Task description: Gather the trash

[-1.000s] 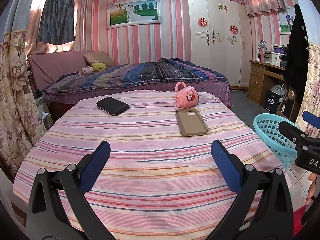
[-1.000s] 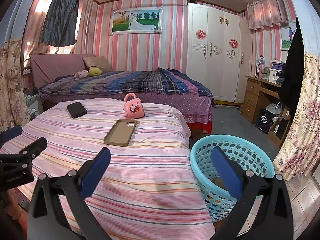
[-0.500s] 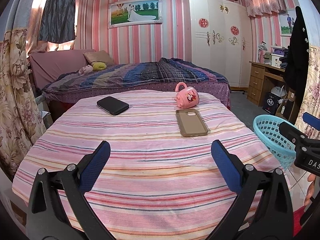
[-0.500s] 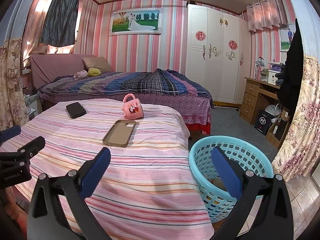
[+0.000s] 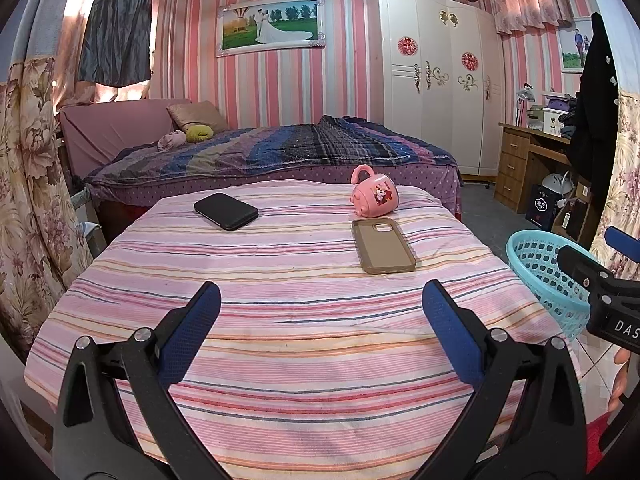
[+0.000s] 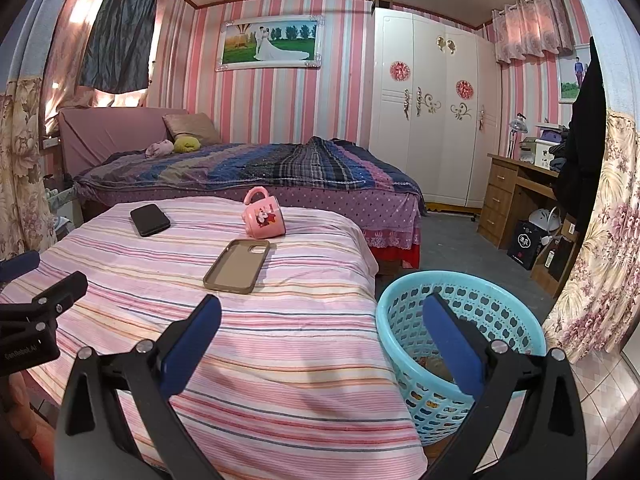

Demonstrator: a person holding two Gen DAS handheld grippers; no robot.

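Observation:
A light blue plastic basket [image 6: 500,312] stands on the floor at the right of the striped table [image 6: 280,360]; some brownish scraps lie at its bottom. It also shows in the left wrist view [image 5: 540,264]. My left gripper [image 5: 320,336] is open and empty above the table's near edge. My right gripper [image 6: 320,340] is open and empty, between the table's corner and the basket. On the table lie a pink mug [image 5: 374,196] on its side, a tan phone case [image 5: 382,246] and a black phone [image 5: 226,211].
A bed [image 6: 248,172] with a dark striped blanket stands behind the table. A white wardrobe [image 6: 432,120] and a wooden desk [image 6: 516,196] are at the back right. Floral curtains [image 6: 600,240] hang at the right edge.
Both grippers have drawn back and risen slightly, so the table looks a little farther. Both stay open and empty.

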